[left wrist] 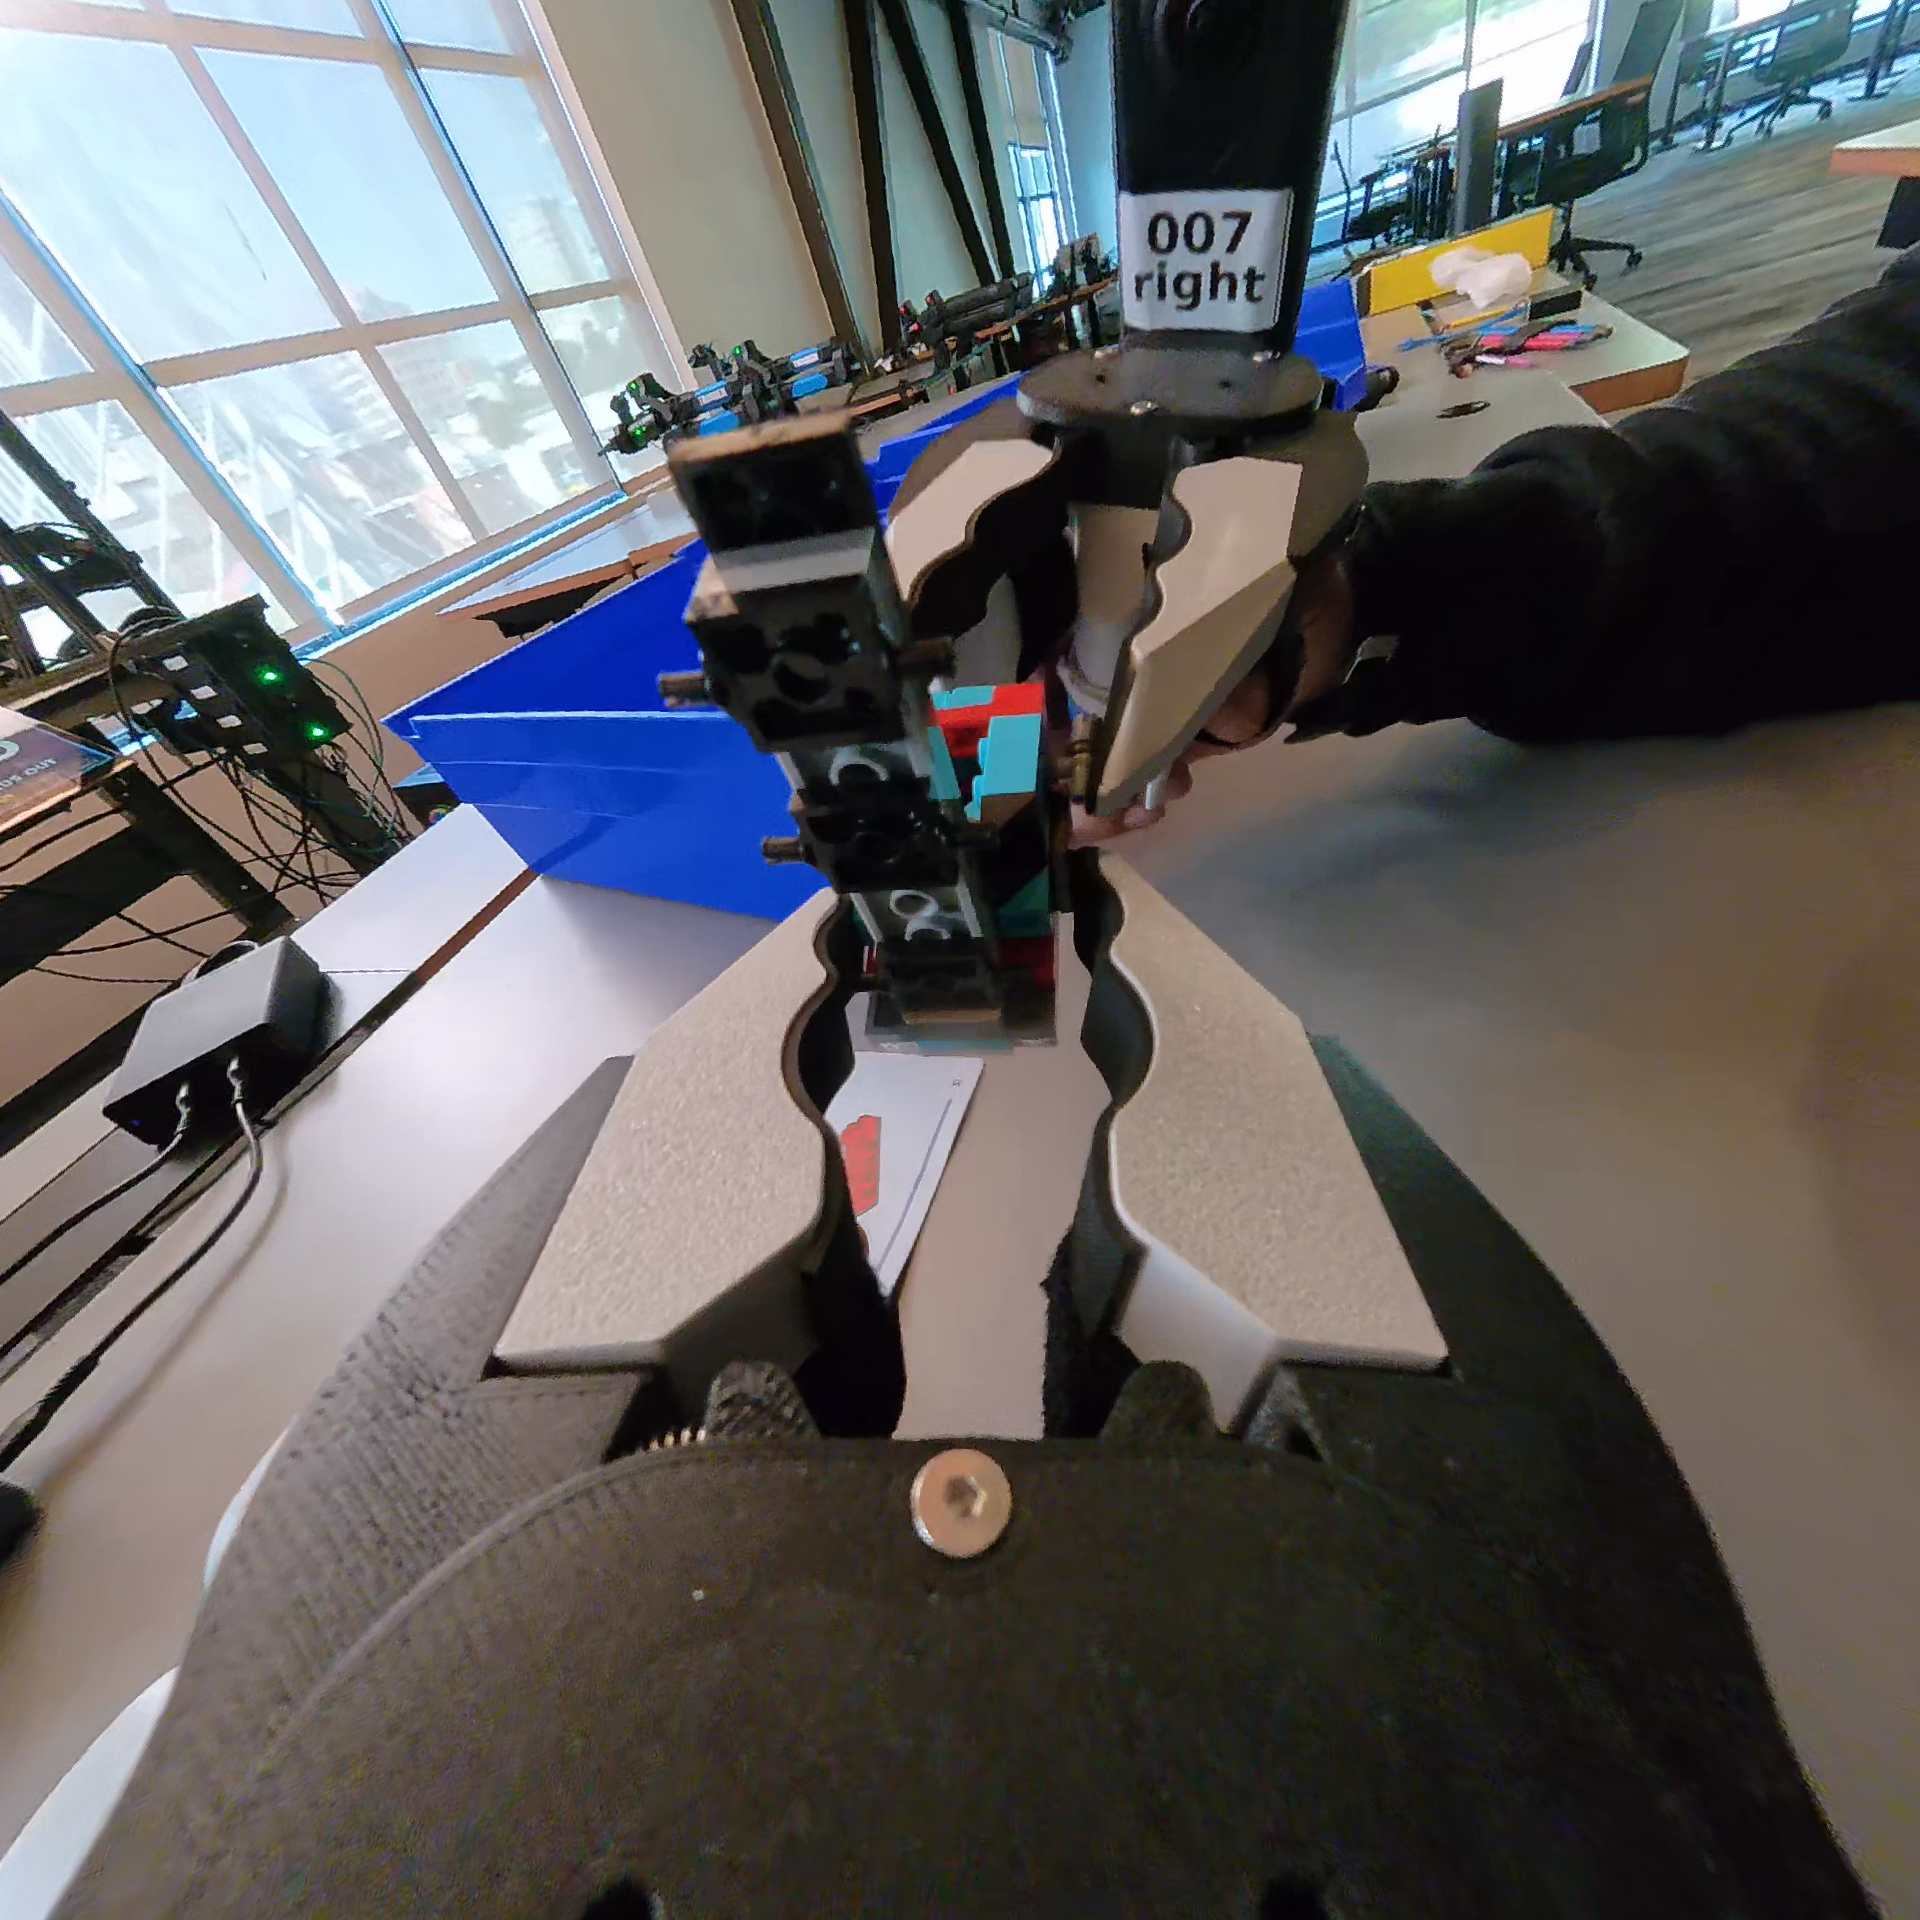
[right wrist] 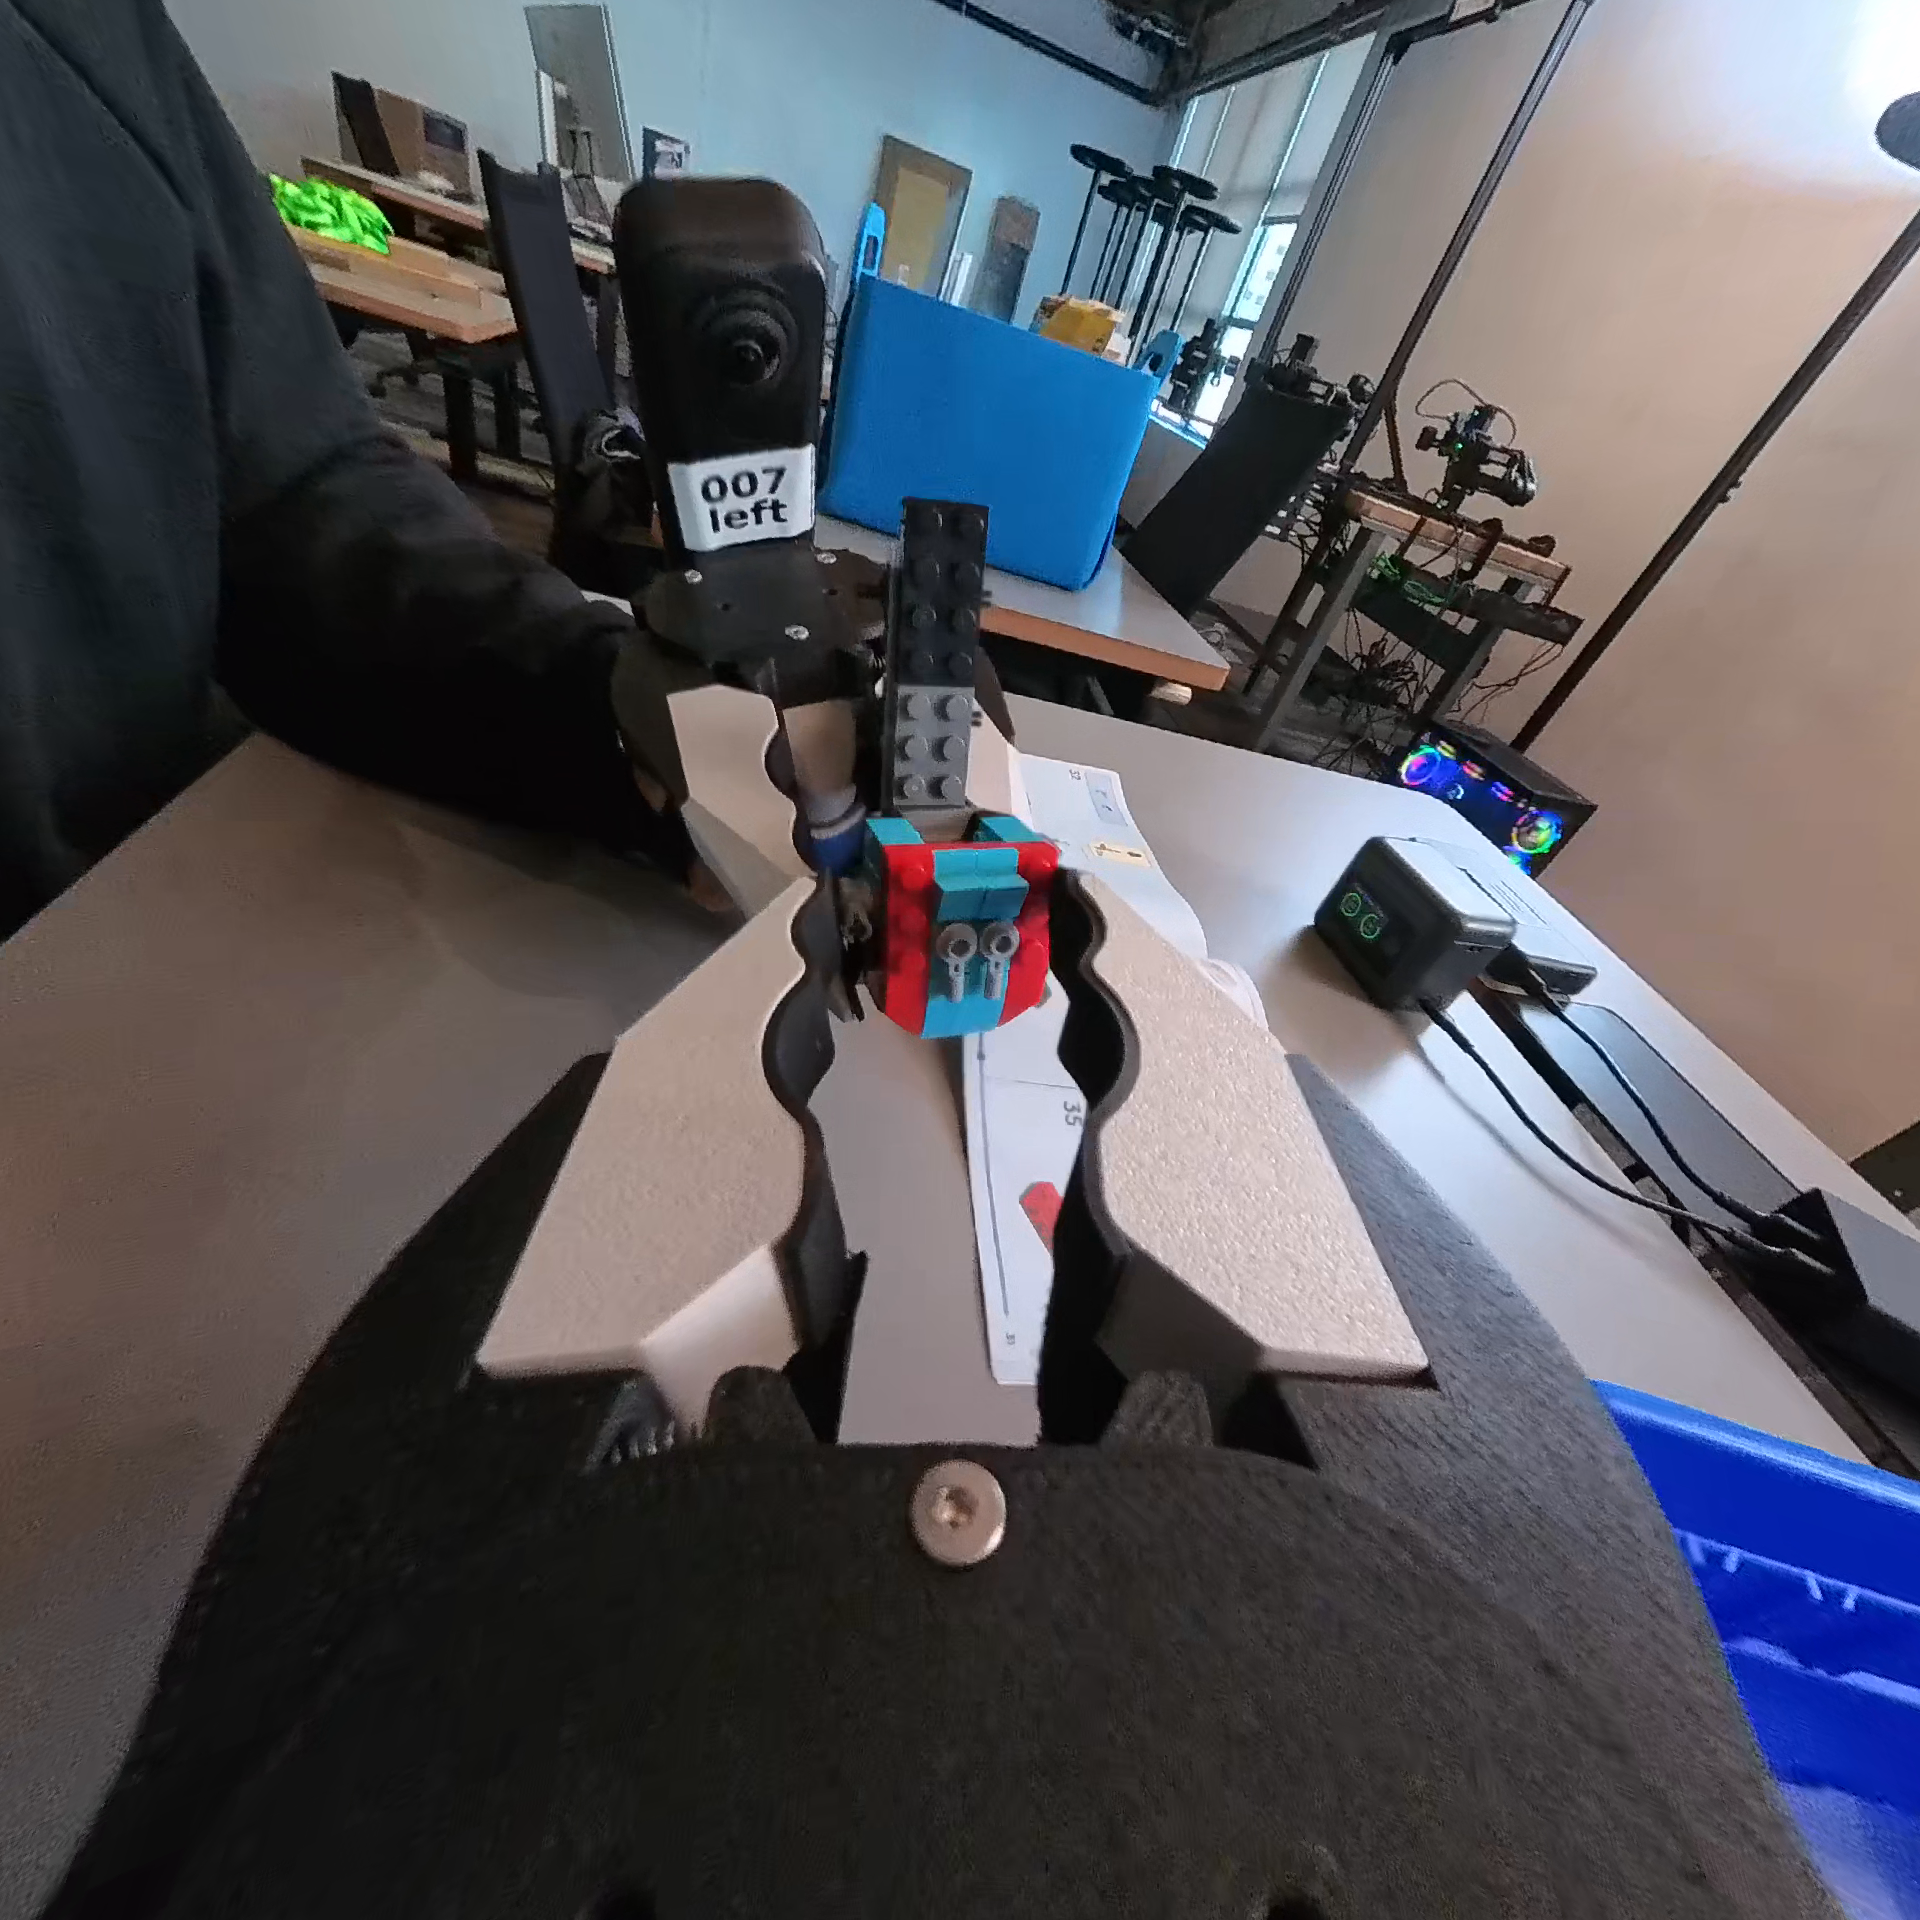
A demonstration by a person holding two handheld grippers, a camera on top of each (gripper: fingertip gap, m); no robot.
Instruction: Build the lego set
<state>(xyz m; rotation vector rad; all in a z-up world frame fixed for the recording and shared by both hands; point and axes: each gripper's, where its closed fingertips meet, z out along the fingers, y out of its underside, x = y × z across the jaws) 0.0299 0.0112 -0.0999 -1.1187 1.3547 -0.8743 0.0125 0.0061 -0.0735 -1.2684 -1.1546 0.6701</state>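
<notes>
A lego model [left wrist: 883, 665] stands upright above the table: a long black and grey plate with a red and teal block at its lower end. In the right wrist view the block [right wrist: 966, 925] shows two small grey pieces on its front, and the studded plate [right wrist: 935, 644] rises behind it. My left gripper [left wrist: 966, 914] is shut on the model's lower end. My right gripper [right wrist: 951, 904] is shut on the red and teal block from the opposite side. Each gripper shows in the other's view, the right [left wrist: 1081, 790] and the left [right wrist: 831, 894].
A paper instruction sheet [left wrist: 914, 1143] lies on the grey table [left wrist: 1455, 987] under the model; it also shows in the right wrist view [right wrist: 1023, 1195]. Blue bins [left wrist: 582, 769] stand at the table's far side. A black power box with cables [right wrist: 1403, 925] sits near the edge. Left and right tips are no more than a few centimetres apart.
</notes>
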